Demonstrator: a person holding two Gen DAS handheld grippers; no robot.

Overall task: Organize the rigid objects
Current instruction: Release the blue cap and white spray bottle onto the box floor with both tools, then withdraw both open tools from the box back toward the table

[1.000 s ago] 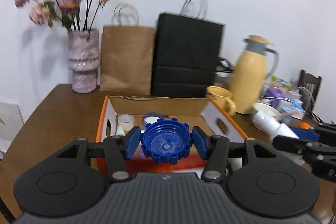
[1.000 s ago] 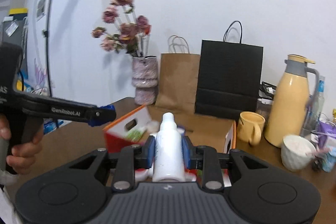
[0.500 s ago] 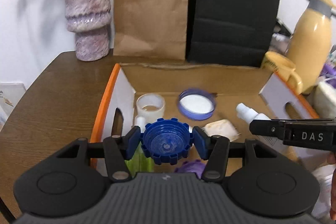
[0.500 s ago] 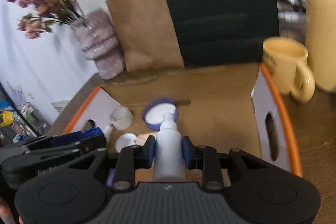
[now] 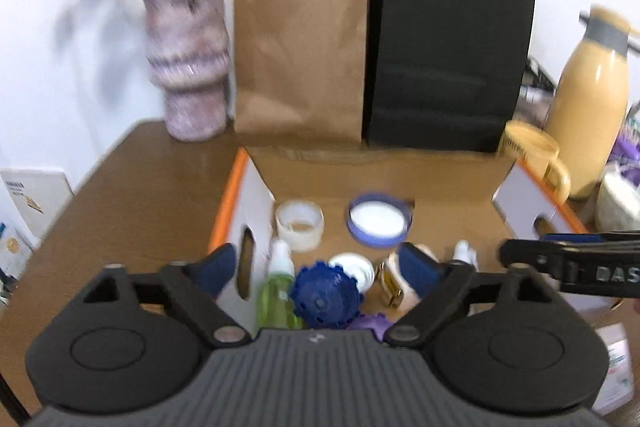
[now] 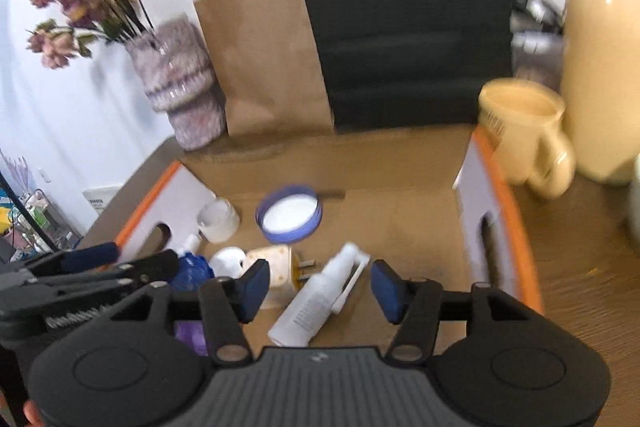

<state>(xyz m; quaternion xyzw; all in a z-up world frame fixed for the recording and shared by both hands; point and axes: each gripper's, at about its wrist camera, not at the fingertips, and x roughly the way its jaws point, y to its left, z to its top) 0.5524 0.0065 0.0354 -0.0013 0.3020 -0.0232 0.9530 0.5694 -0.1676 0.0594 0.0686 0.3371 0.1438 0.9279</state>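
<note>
An open cardboard box [image 5: 440,187] with orange edges holds several small items. My left gripper [image 5: 320,269] is open above its near left part. The blue ridged cap [image 5: 325,295] lies loose in the box below it, next to a green bottle [image 5: 276,301]. My right gripper [image 6: 318,285] is open above the box's near middle [image 6: 400,195]. The white spray bottle [image 6: 316,301] lies on its side on the box floor between the fingers, free of them. The blue cap [image 6: 192,273] shows at the left in the right wrist view, beside the left gripper's fingers [image 6: 96,253].
In the box are a purple-rimmed lid [image 5: 378,219], a clear jar [image 5: 299,221], a cream plug device [image 6: 272,263] and a purple object [image 5: 368,323]. Behind stand a vase [image 5: 188,67], a brown bag [image 5: 300,55], a black bag [image 5: 448,43], a yellow mug [image 6: 524,135] and a thermos [image 5: 588,99].
Both grippers moved over the box and opened. The blue cap dropped from the left gripper into the box, and the white spray bottle dropped from the right gripper and lies on its side.
</note>
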